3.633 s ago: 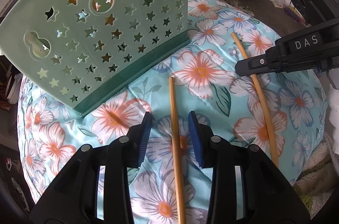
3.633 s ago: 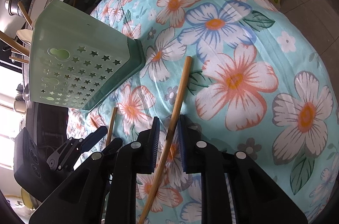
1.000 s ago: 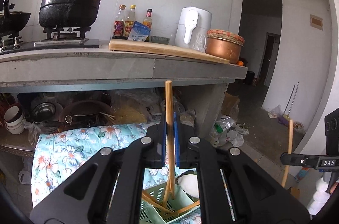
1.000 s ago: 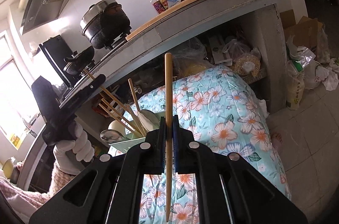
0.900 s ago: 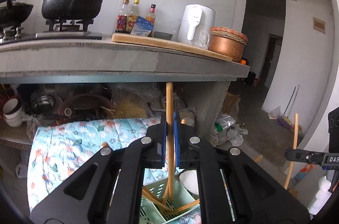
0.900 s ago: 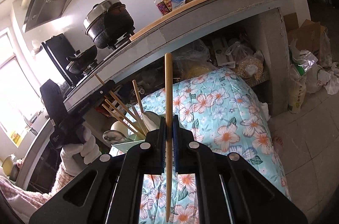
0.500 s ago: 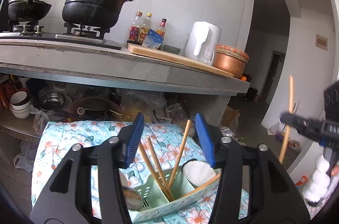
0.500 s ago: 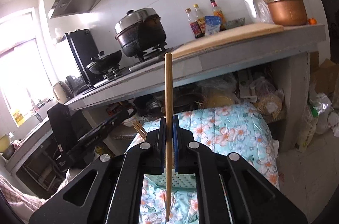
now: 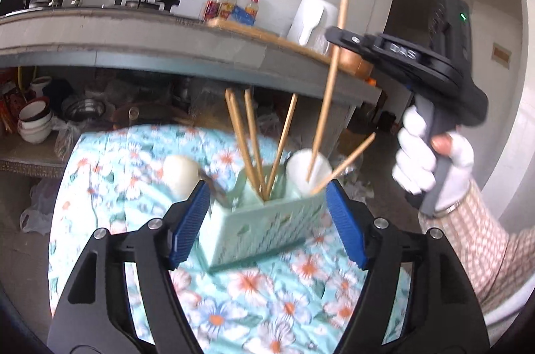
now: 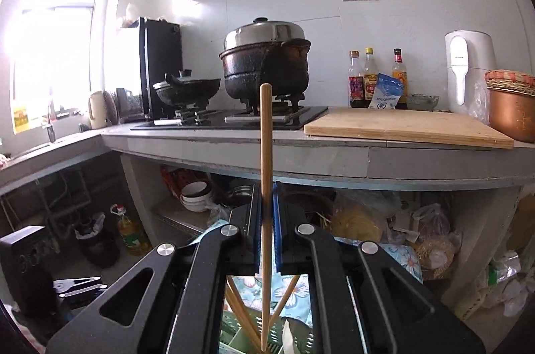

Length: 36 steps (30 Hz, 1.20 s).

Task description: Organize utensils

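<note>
Small home kitchen here: grey concrete worktop (image 10: 334, 153) with a big blackened pot (image 10: 265, 63) on the stove, and below it a surface draped in a turquoise floral cloth (image 9: 133, 160) where the green caddy (image 9: 254, 230) sits

Your right gripper (image 10: 266, 230) has its fingers pressed tight on one chopstick (image 10: 266, 186), held near upright. In the left view that stick (image 9: 329, 79) hangs over the caddy with its lower tip roughly at the white spoon (image 9: 306, 170) poking out at the caddy's 1 o'clock. Your left gripper (image 9: 267, 220) is empty, its fingers are opening and spread either side of the caddy without touching it, as far as I can tell

What could bite you:
- The tip looks lined up with the spoon, not a free slot. Come down like that and I'd guess it skids off the smooth bowl and misses the compartment
- The other chopsticks (image 9: 254, 146) fan out at odd angles, so a sideways nudge could knock one loose
- The caddy looks like light, thin plastic with star cutouts, standing on soft wrinkly fabric, so it probably tips easily if the stick jams against a wall
- Thin round bamboo can swivel in a flat pinch

The left view is blurry, so exact slots are hard to call
</note>
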### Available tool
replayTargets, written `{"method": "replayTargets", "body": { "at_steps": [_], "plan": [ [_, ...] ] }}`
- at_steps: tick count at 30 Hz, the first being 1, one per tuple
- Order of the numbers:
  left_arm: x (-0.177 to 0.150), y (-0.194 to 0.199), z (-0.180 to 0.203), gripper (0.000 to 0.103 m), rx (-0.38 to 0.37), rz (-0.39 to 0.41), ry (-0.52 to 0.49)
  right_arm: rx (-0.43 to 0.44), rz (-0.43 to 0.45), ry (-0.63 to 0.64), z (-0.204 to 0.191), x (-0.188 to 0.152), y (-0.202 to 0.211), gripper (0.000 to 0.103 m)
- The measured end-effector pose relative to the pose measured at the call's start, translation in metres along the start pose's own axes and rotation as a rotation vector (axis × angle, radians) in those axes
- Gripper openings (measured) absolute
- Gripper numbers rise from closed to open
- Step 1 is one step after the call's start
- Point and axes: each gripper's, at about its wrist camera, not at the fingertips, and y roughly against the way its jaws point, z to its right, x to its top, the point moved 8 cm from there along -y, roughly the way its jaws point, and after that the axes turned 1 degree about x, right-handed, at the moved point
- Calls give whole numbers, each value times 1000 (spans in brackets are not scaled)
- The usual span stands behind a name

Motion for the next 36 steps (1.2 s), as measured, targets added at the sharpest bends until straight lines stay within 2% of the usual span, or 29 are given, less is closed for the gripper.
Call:
{"method": "replayTargets", "body": {
  "at_steps": [3, 7, 10, 12, 14, 16, 19, 23, 27, 31, 36],
  "plan": [
    [-20, -4, -4, 68, 16, -41, 15, -57, -56, 39, 0, -24, -16, 6],
    [-30, -6, -7, 68, 43, -57, 13, -75, -91, 8, 9, -38, -14, 10],
    [-29, -5, -5, 68, 51, -49, 5, -86, -63, -33, 20, -35, 5, 24],
    [-27, -5, -3, 68, 58, -42, 3, -92, -45, -56, 26, -33, 16, 30],
    [-26, -5, -1, 69, 75, -40, 4, -91, -30, -90, 31, -34, 34, 42],
    [-26, -5, 2, 75, 103, -38, 4, -89, -24, -119, 34, -38, 51, 51],
    [-26, -2, 5, 86, 194, -21, -5, -77, -56, -139, 32, -55, 75, 74],
    [-28, 1, 10, 91, 346, -24, -23, -102, -120, -127, 27, -83, 97, 96],
    [-32, 0, 17, 93, 390, -46, -22, -145, -199, -135, 25, -116, 107, 97],
    [-41, -7, 20, 93, 433, -111, -36, -207, -286, -112, 22, -150, 110, 97],
    [-52, -10, 15, 93, 546, -159, -22, -230, -389, -130, 23, -185, 109, 97]
  ]
}}
